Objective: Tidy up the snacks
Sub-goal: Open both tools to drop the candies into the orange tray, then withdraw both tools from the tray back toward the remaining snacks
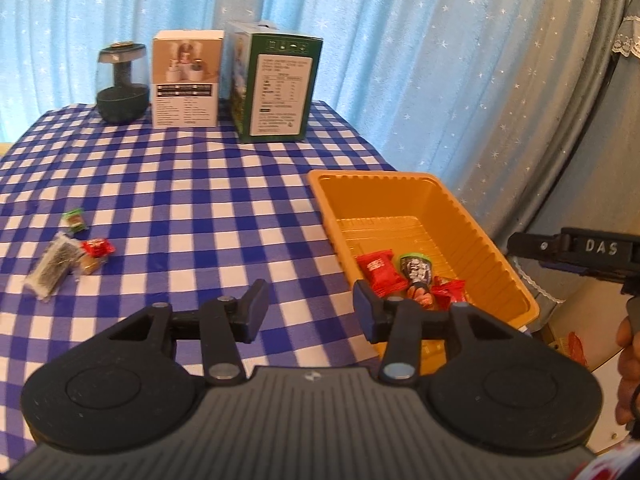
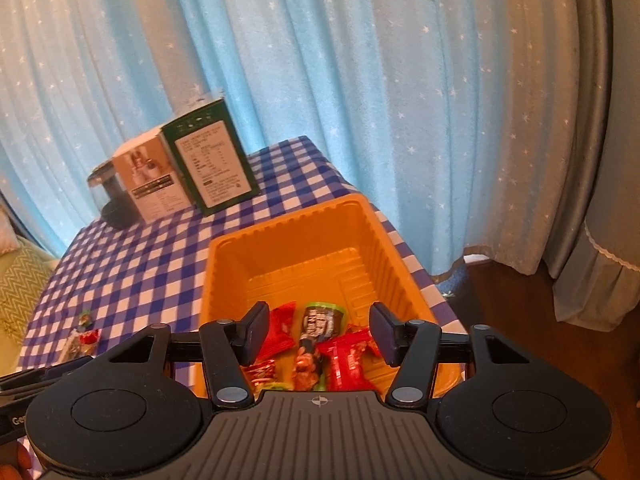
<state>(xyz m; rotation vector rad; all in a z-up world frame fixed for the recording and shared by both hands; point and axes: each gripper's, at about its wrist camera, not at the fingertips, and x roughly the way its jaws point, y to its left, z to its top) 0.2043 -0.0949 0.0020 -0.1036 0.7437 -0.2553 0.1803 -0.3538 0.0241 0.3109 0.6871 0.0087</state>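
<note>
An orange plastic tray [image 1: 400, 178] [image 2: 288, 220] sits at the right edge of the blue checked tablecloth [image 1: 192, 200]. In its near end lie a red packet [image 1: 378, 272], a dark green-topped packet [image 1: 418, 270] and another red packet [image 1: 450, 290]. My right gripper [image 2: 318, 332] hangs open just above them, nothing between its fingers. The dark packet [image 2: 318, 324] and red packets [image 2: 348, 356] show below the gap. My left gripper [image 1: 312, 312] is open and empty over the cloth, left of the tray. Loose snacks lie far left: a green one [image 1: 75, 220], a clear long pack [image 1: 54, 266], a small red one [image 1: 96, 248].
At the table's back stand a dark glass-domed device [image 1: 120, 84], a white box [image 1: 186, 80] and a green box [image 1: 276, 84]. Blue starred curtains hang behind. The table drops off right of the tray. A hand [image 1: 628, 360] shows at the right edge.
</note>
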